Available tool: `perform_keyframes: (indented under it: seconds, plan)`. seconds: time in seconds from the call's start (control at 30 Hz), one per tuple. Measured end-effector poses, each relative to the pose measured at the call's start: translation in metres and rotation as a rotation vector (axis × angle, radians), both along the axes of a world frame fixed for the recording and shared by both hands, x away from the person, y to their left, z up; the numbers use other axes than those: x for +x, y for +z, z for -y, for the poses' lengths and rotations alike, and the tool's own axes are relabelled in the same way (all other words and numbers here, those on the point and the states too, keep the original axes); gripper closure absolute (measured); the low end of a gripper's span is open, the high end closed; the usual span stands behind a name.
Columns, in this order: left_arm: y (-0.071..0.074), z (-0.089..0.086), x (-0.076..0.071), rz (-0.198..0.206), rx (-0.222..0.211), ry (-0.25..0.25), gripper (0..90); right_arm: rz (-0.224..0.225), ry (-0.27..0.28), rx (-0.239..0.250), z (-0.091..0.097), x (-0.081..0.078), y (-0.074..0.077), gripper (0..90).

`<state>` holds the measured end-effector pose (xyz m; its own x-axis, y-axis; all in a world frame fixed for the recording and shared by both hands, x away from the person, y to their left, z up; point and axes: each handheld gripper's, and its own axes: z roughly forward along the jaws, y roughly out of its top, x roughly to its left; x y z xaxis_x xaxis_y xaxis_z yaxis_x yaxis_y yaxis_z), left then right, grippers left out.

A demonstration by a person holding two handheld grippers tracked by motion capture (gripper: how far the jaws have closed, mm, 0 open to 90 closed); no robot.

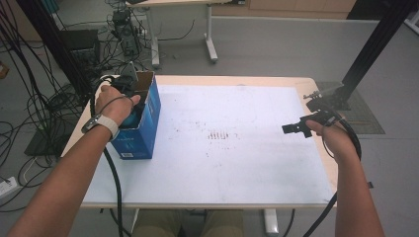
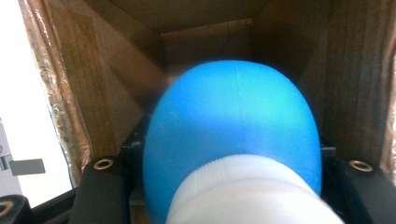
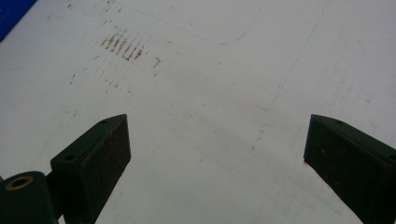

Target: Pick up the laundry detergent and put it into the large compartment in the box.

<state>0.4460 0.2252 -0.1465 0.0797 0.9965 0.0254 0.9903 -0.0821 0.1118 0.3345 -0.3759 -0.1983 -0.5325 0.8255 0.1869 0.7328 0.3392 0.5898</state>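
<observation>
White paper covers the surface (image 1: pixel 237 163). At its left edge stands a blue cardboard box (image 1: pixel 143 131), open at the top. My left gripper (image 1: pixel 132 101) reaches into it, clenched on a blue bulb-shaped object (image 2: pixel 233 130) with a white neck; its long axis points down into the box. At right, my right gripper (image 1: pixel 294 128) hangs released over bare paper.

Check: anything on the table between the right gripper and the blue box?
Nothing stands there. High view: bare white table with rusty smudges between right gripper and blue cardboard box.
</observation>
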Motion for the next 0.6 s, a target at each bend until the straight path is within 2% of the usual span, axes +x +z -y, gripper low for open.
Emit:
perform_keyframes:
  seconds: [0.6]
  plan:
    - [-0.0002, 0.0004, -0.0008, 0.005, 0.0, -0.003, 38.7, -0.004, 0.003, 0.001, -0.0005, 0.001, -0.0014, 7.2]
